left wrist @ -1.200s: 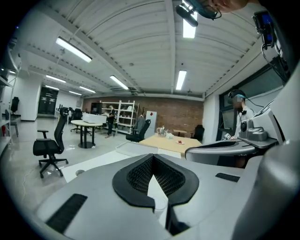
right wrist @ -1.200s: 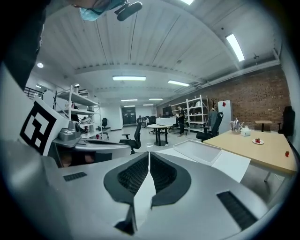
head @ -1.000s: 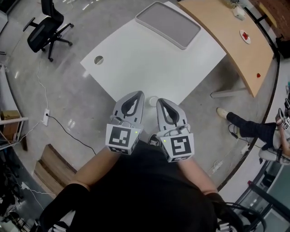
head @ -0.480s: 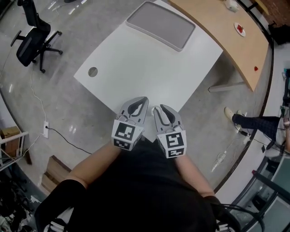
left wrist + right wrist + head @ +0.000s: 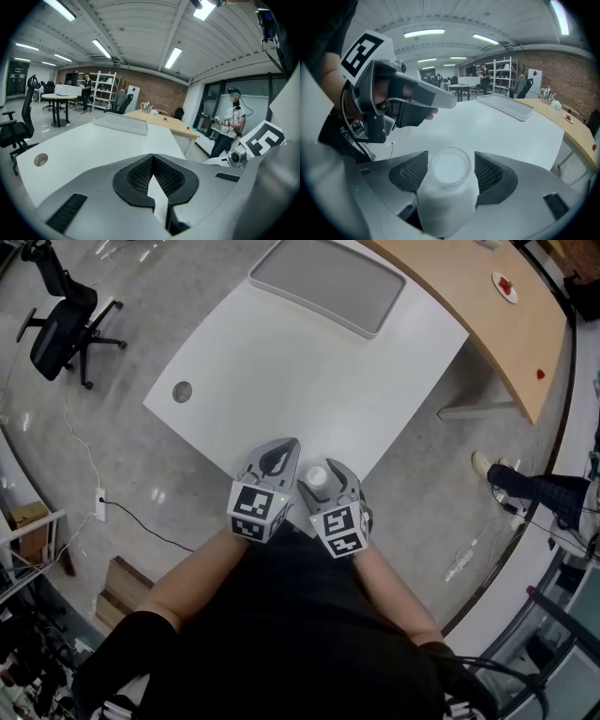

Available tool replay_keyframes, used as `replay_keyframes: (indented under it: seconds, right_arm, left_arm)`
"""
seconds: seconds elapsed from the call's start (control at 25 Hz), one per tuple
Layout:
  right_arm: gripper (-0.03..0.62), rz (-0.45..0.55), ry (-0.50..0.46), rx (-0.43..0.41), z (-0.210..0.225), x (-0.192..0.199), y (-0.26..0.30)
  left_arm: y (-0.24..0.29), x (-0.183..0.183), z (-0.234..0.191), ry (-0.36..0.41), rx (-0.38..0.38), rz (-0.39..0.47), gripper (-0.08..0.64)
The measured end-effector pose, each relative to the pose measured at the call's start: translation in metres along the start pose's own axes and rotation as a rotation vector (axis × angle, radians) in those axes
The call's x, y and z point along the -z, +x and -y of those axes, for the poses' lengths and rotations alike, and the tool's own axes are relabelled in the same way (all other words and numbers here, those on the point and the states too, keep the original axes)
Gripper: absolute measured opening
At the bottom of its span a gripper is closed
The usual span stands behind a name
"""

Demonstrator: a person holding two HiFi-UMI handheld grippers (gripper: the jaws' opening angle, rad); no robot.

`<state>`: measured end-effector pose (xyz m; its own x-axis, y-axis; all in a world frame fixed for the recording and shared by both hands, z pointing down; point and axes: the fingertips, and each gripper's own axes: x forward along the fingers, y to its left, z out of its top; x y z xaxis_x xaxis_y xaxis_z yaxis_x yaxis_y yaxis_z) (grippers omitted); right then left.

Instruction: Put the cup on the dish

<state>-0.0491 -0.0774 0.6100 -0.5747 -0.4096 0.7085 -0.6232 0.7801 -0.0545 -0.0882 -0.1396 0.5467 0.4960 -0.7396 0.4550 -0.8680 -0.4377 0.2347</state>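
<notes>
The task is judged to be at its start, with nothing lifted yet. At the near corner of the table (image 5: 309, 381), the left gripper (image 5: 284, 448) is held with its jaws together and nothing between them. Just beside it, at the same corner, the cup (image 5: 316, 475) is stood upright. The right gripper (image 5: 451, 161) is set round it. Its jaws have just been opening and are spread wide, with the cup between them but, as far as can be told, not yet clamped. The closing on the cup, the lift and the carry across the table are all left to be done. Nothing can be made out inside the white, open-topped cup. At the table's far end, well apart from the cup, the grey dish (image 5: 323, 282) is seen to be bare.
</notes>
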Motion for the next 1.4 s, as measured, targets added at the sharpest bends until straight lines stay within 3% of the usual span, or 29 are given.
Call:
replay_keyframes:
  seconds: [0.4,0.72,1.4]
  right_arm:
    - [0.256,-0.013,0.01,-0.043,0.004,0.025,0.033]
    - [0.256,0.0,-0.039,-0.021,0.01,0.023,0.033]
    - [0.255,0.146,-0.021,0.029,0.031,-0.117,-0.069]
  left_arm:
    - [0.021,0.022,-0.002,-0.025,-0.011,-0.033,0.0]
    - [0.012,0.021,-0.01,-0.036,-0.052,-0.025,0.0]
    - [-0.037,-0.098,0.012,0.031,-0.037,0.191,0.0]
